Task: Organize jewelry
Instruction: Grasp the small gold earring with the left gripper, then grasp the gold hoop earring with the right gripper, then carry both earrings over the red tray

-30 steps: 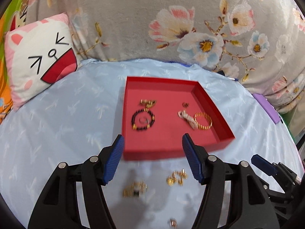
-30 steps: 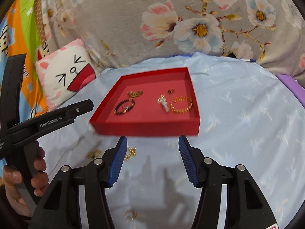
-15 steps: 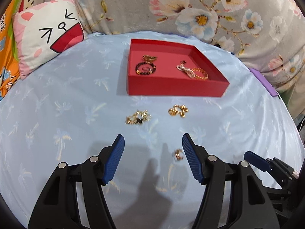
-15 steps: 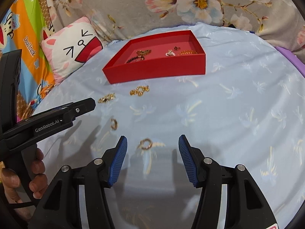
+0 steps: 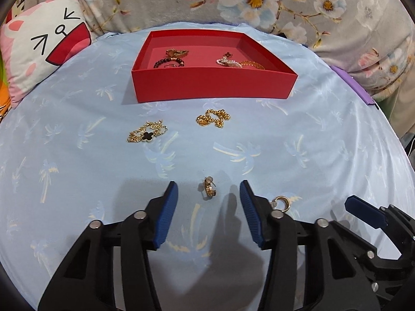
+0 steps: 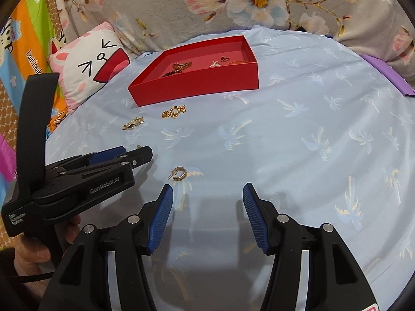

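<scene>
While its jaws close, the left gripper [image 5: 208, 190] straddles a small gold hoop earring [image 5: 209, 189] without touching it. The right gripper [image 6: 207, 194] gapes empty beside a second ridged gold hoop [image 6: 179, 174] on smooth blue cloth [image 6: 298, 134].

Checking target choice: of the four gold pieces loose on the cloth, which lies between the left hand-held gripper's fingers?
The small hoop earring lies between the closing, not yet touching jaws of the left hand-held gripper. Its twin lies outside them; both chains lie near the box.

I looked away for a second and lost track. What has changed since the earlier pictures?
Both grippers pulled back from the red tray and came down toward the blue cloth. The left gripper now straddles a gold earring, its jaws closing but not yet touching it. The right gripper stays open, nearing the other earring. Nothing was picked up; all the jewelry lies unmoved.
</scene>
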Tool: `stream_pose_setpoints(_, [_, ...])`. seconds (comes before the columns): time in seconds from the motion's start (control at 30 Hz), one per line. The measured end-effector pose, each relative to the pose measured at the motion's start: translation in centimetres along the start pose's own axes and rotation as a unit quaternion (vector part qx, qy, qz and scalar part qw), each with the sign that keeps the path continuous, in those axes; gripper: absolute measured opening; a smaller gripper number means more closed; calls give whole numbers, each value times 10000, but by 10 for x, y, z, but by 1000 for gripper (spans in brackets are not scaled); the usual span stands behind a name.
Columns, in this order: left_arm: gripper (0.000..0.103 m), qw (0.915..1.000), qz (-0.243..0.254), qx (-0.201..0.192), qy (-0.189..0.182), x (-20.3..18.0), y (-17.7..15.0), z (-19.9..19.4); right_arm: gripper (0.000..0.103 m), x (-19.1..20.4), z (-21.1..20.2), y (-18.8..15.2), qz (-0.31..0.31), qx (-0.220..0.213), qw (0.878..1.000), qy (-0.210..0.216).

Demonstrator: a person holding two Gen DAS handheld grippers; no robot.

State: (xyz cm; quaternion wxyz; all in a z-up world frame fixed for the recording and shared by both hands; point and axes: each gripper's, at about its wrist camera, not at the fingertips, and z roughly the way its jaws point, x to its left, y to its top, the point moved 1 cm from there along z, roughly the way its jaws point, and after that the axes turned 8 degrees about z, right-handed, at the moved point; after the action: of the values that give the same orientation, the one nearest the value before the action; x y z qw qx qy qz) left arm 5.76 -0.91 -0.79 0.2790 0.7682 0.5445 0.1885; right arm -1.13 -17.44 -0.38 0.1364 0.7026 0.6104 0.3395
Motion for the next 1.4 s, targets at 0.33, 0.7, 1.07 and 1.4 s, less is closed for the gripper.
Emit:
stream_pose_setpoints(0.33, [4,10000,-65,35,-57,7,-1,2,52,8,13,1,-6,166,9996,237])
stream_pose_setpoints(0.7, [4,9996,-238,-170,-49,26,2,-27,37,36,41,7,-308,326,9986,280])
stream_pose_setpoints(1.07, [4,9992,-318,-232,-27,35,4,-35,19,42,49,9,-529,180,9983,-137])
stream_pose_setpoints(1.4, [4,9989,-269,-339,-168,35,20,-44,19,36,25,31,-312,12,9994,135])
